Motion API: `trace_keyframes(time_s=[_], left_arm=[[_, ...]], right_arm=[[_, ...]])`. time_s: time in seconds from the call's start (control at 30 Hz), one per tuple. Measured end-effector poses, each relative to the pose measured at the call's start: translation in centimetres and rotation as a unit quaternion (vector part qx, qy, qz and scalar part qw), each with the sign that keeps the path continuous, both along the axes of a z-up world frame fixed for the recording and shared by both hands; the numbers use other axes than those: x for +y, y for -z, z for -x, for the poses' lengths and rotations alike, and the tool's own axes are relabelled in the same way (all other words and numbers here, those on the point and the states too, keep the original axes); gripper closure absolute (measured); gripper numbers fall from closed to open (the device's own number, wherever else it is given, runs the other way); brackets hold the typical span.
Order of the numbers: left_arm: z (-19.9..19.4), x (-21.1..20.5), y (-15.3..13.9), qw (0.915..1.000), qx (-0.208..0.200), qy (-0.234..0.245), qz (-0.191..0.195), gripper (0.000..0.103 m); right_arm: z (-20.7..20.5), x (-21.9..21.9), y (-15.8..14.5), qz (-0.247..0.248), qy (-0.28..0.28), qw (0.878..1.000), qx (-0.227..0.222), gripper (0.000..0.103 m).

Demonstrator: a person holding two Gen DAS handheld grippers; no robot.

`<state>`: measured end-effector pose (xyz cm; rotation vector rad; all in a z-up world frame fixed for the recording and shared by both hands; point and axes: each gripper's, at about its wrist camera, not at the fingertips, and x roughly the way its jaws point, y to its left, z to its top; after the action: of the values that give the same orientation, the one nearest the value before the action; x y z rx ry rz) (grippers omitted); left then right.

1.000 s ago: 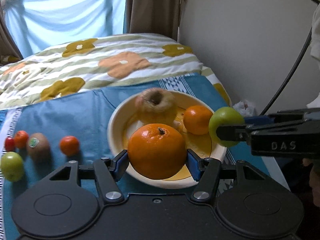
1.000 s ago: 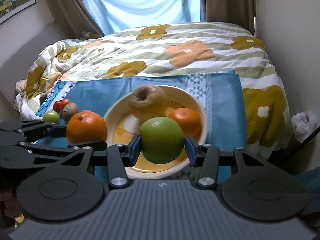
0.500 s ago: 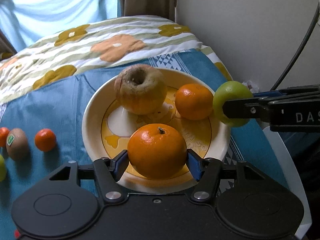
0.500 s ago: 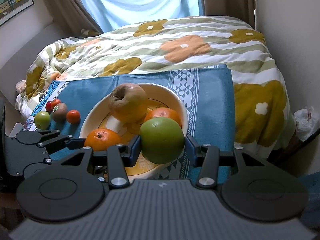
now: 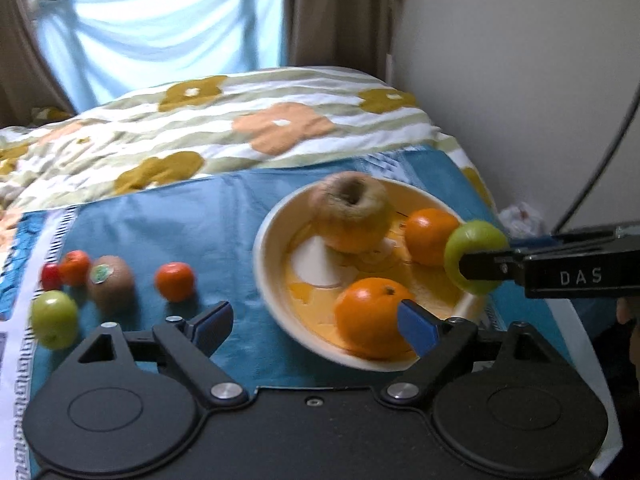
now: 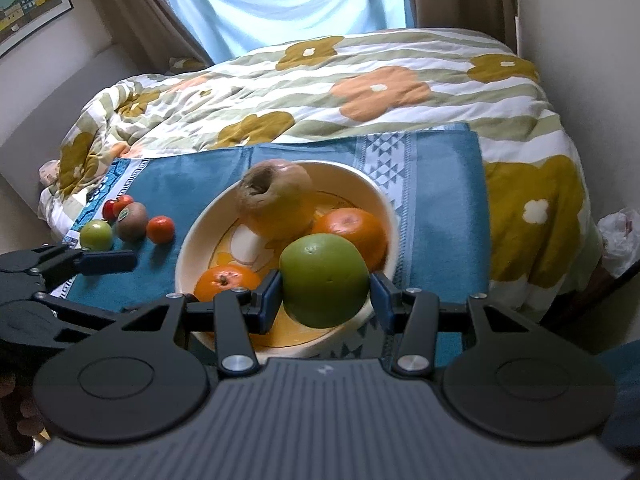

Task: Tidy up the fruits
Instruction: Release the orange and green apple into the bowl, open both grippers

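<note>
Three fruits lie in the bowl [image 6: 384,200]; left gripper [image 5: 316,320] is opening, empty; right gripper [image 6: 326,292] clamps a lime [image 6: 324,280]; five wait outside.

Left wrist camera sits low behind its own fingers, angled down across the blue cloth [image 5: 168,220] toward the window, with the bowl [image 5: 268,240] close and right of centre. Right wrist camera looks from a little further right and higher, also tilted down, bowl [image 6: 384,204] dead ahead and near. Both views share the bowl, the cloth [image 6: 444,184], the flowered duvet [image 6: 360,80] and the row of small fruit [image 6: 128,220] at left [image 5: 100,280]. Each camera catches the other gripper at its frame edge.
</note>
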<state>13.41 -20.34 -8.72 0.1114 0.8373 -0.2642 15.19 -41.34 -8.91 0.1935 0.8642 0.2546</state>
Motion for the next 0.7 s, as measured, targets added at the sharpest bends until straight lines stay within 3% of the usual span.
trace_keyframes(time_s=[0.57, 0.6, 0.67, 0.7], left_arm=[[1.9, 3.1, -0.6, 0.9984, 0.001, -0.057, 0.001, 0.01], [2.1, 3.3, -0.7, 0.998, -0.001, -0.063, 0.004, 0.009], [2.4, 3.6, -0.9, 0.9972, -0.007, -0.074, 0.009, 0.006], [2.6, 3.7, -1.0, 0.9968, -0.009, -0.079, 0.008, 0.004]], right_arm=[[-0.6, 1.5, 1.7, 0.004, 0.005, 1.0, 0.015, 0.037], [-0.6, 1.4, 1.6, 0.002, 0.005, 1.0, 0.011, 0.033], [-0.3, 1.4, 1.1, 0.011, 0.016, 1.0, -0.002, 0.006], [0.0, 1.4, 0.8, 0.017, 0.021, 1.0, -0.012, 0.001]])
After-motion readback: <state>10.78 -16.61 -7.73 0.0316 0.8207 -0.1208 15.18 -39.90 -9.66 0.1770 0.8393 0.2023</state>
